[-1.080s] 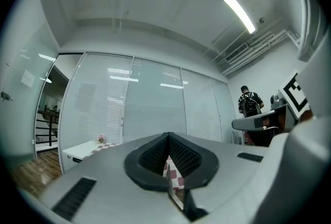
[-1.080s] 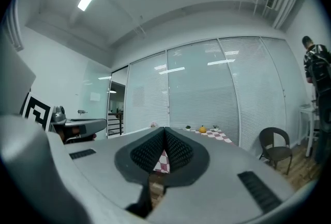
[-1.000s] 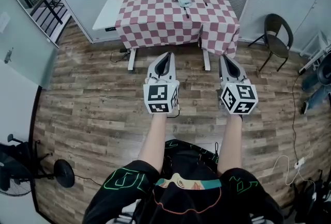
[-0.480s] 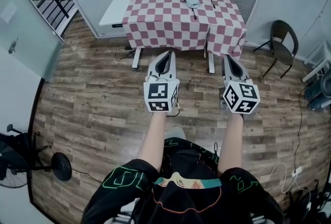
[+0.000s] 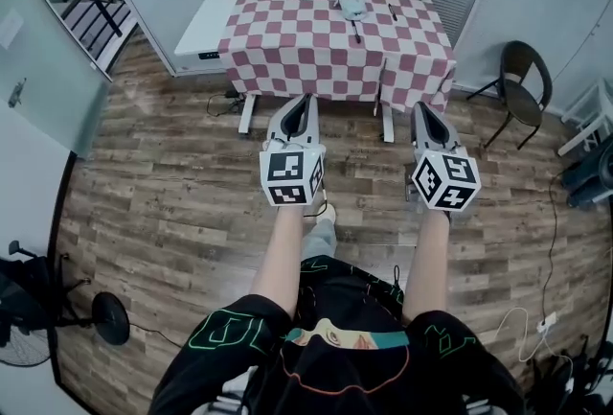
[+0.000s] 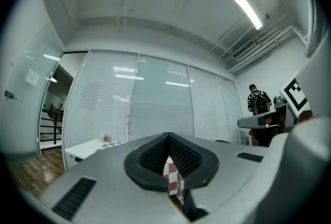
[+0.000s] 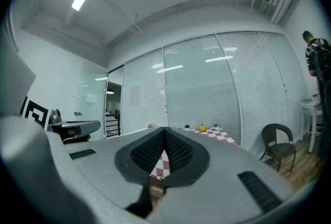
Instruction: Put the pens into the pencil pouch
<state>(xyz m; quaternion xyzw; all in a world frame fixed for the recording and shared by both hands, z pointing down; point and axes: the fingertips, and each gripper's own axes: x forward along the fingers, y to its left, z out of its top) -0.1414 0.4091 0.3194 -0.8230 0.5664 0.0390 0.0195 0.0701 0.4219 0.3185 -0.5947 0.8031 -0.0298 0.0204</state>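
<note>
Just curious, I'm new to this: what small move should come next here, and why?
Probably a step toward the checkered table: the left gripper and right gripper are both shut and empty, and they are well short of the things lying on it.

You'll find no word, number or brand here that you can read. The left cube (image 5: 288, 178) and right cube (image 5: 445, 181) carry only black-and-white square code patterns. The green outlined shapes on your shirt (image 5: 222, 332) are too creased to make out as letters.
</note>
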